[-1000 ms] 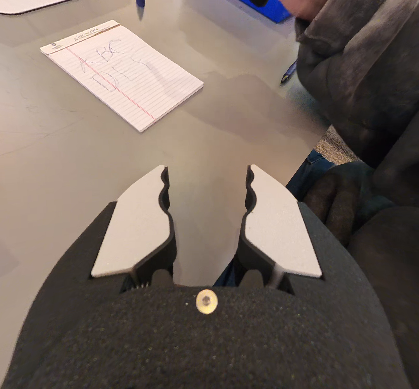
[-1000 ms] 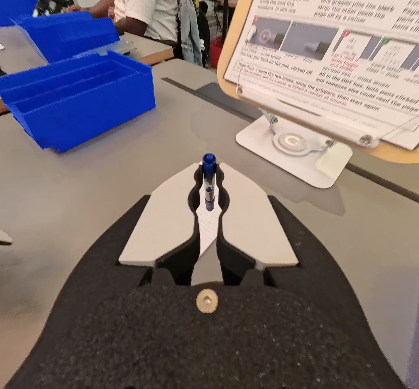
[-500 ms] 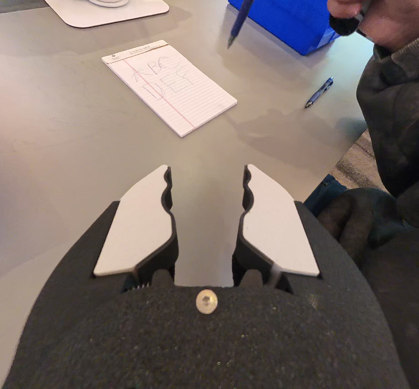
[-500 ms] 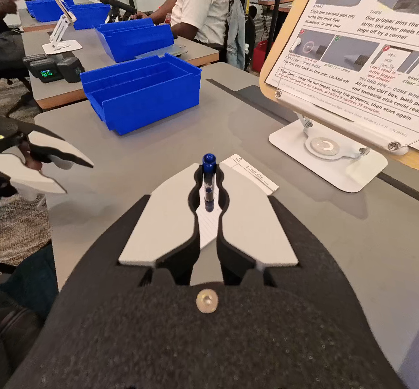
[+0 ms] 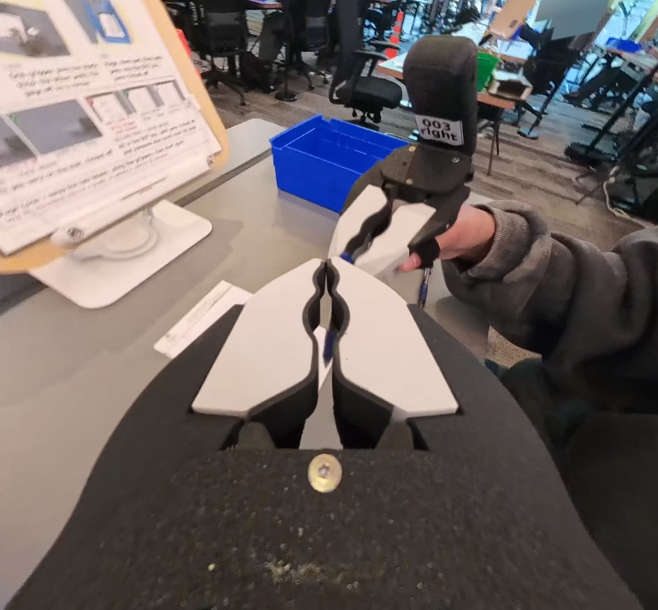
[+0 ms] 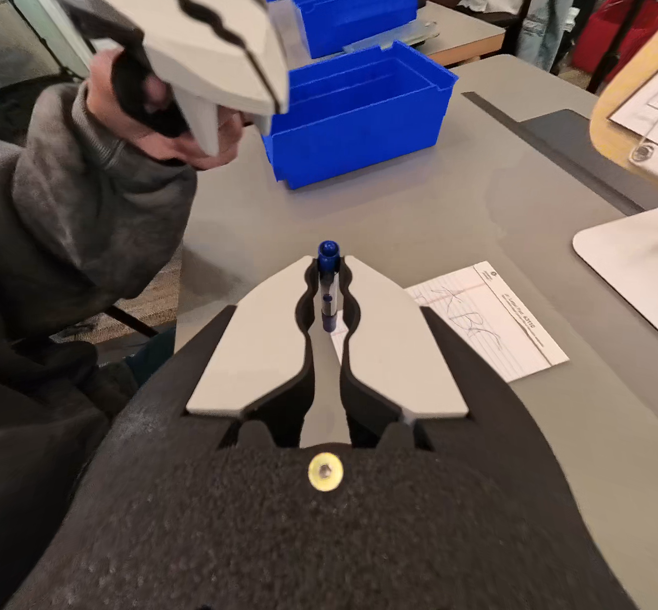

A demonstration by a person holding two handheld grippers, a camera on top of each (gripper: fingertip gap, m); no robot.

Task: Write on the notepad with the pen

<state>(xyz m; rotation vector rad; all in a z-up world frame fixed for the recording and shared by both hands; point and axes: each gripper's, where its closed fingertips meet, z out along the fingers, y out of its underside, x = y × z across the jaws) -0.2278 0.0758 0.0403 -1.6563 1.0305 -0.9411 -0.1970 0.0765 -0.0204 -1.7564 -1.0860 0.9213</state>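
My right gripper (image 6: 327, 262) is shut on a blue pen (image 6: 327, 294), held upright with its cap end up, just above the near left part of the white lined notepad (image 6: 498, 319). The notepad lies flat on the grey table and carries handwritten letters. My left gripper (image 5: 325, 265) is shut and empty, raised above the table. It shows blurred at the upper left of the right wrist view (image 6: 277, 105). In the left wrist view the right gripper (image 5: 350, 255) is just beyond my fingertips. The pen (image 5: 328, 342) shows through the gap, and the notepad (image 5: 206, 311) lies below left.
A blue bin (image 6: 356, 123) stands on the table beyond the pad and also shows in the left wrist view (image 5: 331, 162). A second blue pen (image 5: 423, 287) lies near the person's hand. A tilted instruction board on a white base (image 5: 117, 255) stands at the left. Other people sit at the far tables. Some 7 centimeters of space lies between my two pairs of fingers.
My left gripper has gone from open to shut and has risen and swung towards the right gripper. The right gripper has carried the pen down over the near part of the notepad.
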